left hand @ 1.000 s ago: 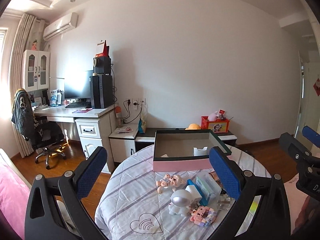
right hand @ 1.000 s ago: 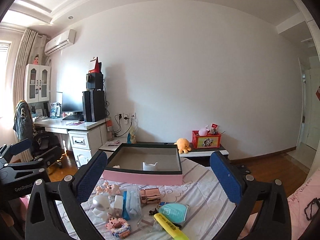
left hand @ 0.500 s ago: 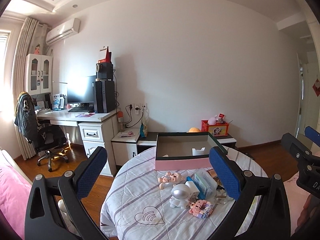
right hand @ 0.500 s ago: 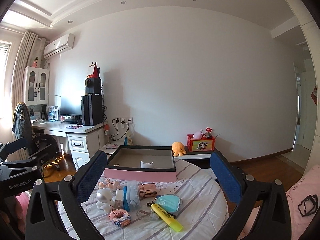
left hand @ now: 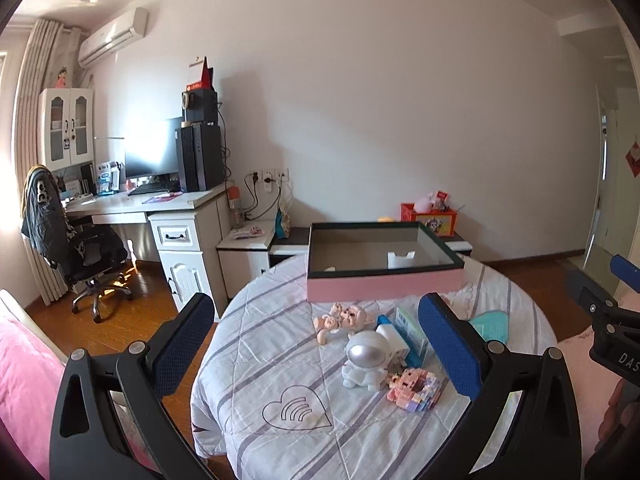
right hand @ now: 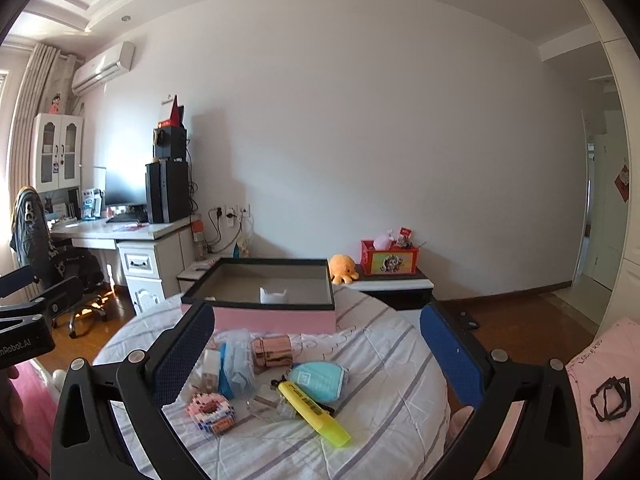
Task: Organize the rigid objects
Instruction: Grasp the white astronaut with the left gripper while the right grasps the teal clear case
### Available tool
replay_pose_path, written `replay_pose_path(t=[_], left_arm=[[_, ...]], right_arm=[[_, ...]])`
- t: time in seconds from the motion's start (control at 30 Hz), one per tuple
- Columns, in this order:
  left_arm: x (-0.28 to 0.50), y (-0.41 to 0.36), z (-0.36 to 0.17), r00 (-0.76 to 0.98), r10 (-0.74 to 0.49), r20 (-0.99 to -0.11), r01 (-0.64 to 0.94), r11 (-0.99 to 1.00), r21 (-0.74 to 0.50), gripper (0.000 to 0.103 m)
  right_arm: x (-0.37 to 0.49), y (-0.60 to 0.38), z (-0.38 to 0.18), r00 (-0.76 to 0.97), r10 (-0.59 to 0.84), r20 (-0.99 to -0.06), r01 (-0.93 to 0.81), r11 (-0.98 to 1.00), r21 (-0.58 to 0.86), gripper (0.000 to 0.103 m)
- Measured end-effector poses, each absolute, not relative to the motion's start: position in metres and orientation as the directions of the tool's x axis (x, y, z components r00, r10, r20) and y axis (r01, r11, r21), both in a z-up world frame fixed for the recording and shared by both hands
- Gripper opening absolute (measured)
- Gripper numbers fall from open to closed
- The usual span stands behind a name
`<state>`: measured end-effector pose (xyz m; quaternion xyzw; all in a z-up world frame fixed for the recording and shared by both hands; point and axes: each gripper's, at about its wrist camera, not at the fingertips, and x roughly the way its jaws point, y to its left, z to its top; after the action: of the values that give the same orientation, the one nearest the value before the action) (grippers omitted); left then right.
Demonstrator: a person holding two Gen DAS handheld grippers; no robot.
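Both grippers held level above the near edge of the round table (left hand: 280, 344), pointed toward the far wall; left gripper (left hand: 316, 344) with fingers spread wide, nothing between them; right gripper (right hand: 316, 352) likewise spread wide and holding nothing; both clear of the objects below.

Pink box (right hand: 276, 318) with a dark rim sits at the far side of the table, open-topped; inside it a small white piece (right hand: 273, 295) against the front wall; a second small pale bit (left hand: 329, 269) toward the left inner side, too small to tell what.

Loose things lie in front of the box, on the striped cloth: silver-headed astronaut figure (left hand: 368, 364); pink figurine (left hand: 340, 318); pastel block toy (right hand: 210, 408); blue-and-white pack (right hand: 236, 368); rose-gold case (right hand: 274, 352); teal pouch (right hand: 320, 380); yellow highlighter (right hand: 312, 414), touching the pouch.
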<state>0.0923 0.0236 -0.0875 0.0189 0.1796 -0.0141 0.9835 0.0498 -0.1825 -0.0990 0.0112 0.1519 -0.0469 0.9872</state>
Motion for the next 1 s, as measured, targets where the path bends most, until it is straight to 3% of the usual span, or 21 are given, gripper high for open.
replay_pose_path(t=[0.33, 0.53, 0.77, 0.9, 0.93, 1.0], left_arm=[[0.156, 0.008, -0.163, 0.808, -0.047, -0.588, 0.08, 0.996, 0.03, 0.103], [0.192, 0.002, -0.187, 0.751, -0.05, -0.658, 0.081, 0.997, 0.017, 0.103], [0.22, -0.006, -0.194, 0.727, -0.088, -0.681, 0.131, 0.991, 0.012, 0.1], [0.232, -0.007, -0.197, 0.704, -0.129, -0.698, 0.167, 0.986, -0.014, 0.056], [0.233, -0.008, -0.199, 0.697, -0.152, -0.701, 0.183, 0.983, -0.031, 0.051], [0.23, -0.009, -0.197, 0.709, -0.146, -0.69, 0.183, 0.983, -0.019, 0.051]], right_arm=[[0.091, -0.207, -0.164, 0.872, -0.115, -0.476, 0.133, 0.991, 0.005, 0.103], [0.115, -0.212, -0.183, 0.843, -0.102, -0.529, 0.124, 0.992, 0.006, 0.103], [0.142, -0.215, -0.196, 0.815, -0.076, -0.574, 0.11, 0.994, 0.025, 0.103], [0.16, -0.212, -0.2, 0.795, -0.067, -0.603, 0.105, 0.994, 0.027, 0.103], [0.165, -0.211, -0.201, 0.788, -0.059, -0.613, 0.099, 0.995, 0.032, 0.103], [0.173, -0.21, -0.203, 0.774, -0.055, -0.631, 0.095, 0.995, 0.03, 0.103]])
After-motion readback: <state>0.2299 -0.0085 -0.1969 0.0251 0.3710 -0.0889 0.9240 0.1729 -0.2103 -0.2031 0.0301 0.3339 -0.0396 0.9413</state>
